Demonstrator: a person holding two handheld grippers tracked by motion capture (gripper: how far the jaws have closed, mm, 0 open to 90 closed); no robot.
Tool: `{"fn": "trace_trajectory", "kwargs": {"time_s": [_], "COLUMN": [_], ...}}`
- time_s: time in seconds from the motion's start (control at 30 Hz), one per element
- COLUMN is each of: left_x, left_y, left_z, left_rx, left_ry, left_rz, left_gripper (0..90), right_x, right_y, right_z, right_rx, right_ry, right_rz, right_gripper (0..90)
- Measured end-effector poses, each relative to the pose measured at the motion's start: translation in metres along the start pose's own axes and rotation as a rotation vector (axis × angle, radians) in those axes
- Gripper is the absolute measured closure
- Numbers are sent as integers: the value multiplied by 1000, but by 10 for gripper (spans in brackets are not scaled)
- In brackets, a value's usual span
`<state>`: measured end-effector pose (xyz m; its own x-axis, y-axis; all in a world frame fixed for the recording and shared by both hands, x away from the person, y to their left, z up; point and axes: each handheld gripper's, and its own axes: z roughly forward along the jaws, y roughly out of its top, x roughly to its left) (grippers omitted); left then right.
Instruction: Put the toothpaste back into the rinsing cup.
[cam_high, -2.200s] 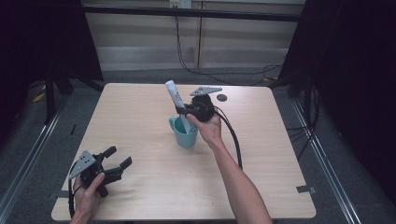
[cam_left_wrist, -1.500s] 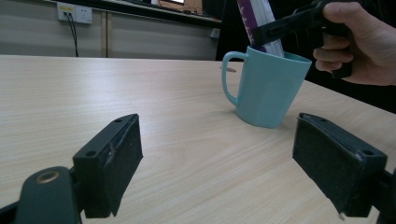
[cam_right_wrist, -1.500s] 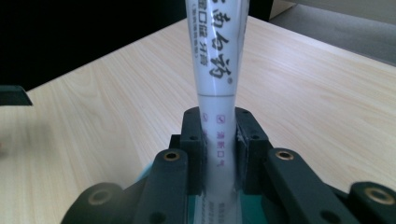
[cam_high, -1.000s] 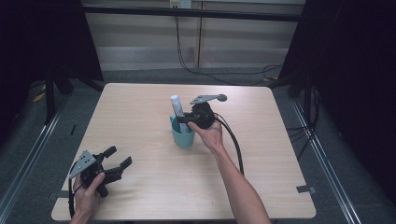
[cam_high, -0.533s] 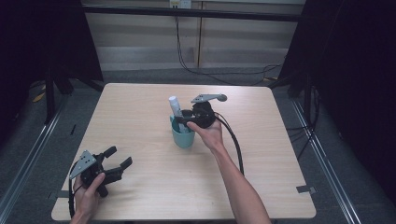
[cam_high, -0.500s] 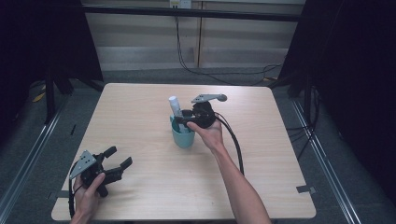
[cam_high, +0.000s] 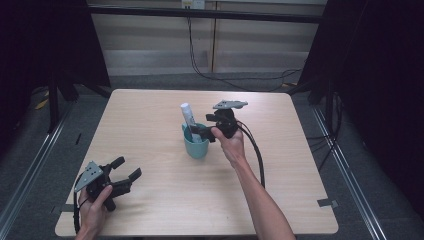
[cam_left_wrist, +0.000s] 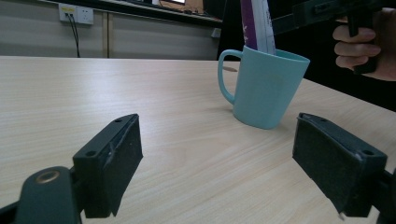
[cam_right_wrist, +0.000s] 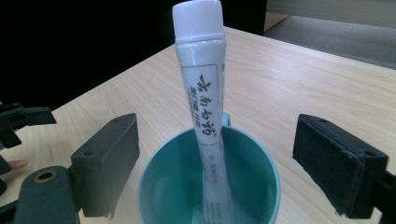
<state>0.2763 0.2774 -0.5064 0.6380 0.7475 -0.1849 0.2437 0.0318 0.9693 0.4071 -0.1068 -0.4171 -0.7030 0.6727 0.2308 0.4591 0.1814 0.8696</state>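
My right claw (cam_high: 199, 132) hangs open over the mug (cam_high: 196, 143), the tube (cam_right_wrist: 204, 100) standing inside; my left claw (cam_high: 126, 169) rests open on the desk (cam_high: 280, 165).

Both tools (cam_high: 122, 175) (cam_high: 200, 132) agape (hand-held)

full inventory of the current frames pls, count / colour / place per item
mug: 1, teal, upright near the table's centre, handle on the far side from the right gripper
tube: 1, white with a white cap and dark print, standing cap-up in the mug, leaning on its rim
table: 1, light wood, under everything
wall socket: 1, white, on the wall behind the table
cables: several, black, on the floor past the far edge
left gripper: 1, black with grey plate, near-left corner, fingers open, holding nothing
right gripper: 1, black with grey plate, over the mug, fingers open either side of the tube
hands: 2, each holding one gripper
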Motion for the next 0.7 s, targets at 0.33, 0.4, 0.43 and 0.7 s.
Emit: {"fn": "trace_trajectory", "kwargs": {"time_s": [0.33,0.4,0.43,0.7], "left_x": [0,-1,-1,0], "left_y": [0,0,0,0], "left_z": [0,0,0,0], "left_rx": [-1,-2,-3,2], "left_ry": [6,6,7,4], "left_rz": [2,2,2,-1], "left_gripper": [157,157,157,157], "right_x": [3,3,3,0], "right_y": [-6,-9,-11,-28], "right_z": [-24,-27,-28,-46], "right_rx": [-36,-26,-21,-50], "right_ry": [-44,-84,-79,-109], "right_rz": [-27,-47,-43,-46], "right_gripper": [180,185,184,167]}}
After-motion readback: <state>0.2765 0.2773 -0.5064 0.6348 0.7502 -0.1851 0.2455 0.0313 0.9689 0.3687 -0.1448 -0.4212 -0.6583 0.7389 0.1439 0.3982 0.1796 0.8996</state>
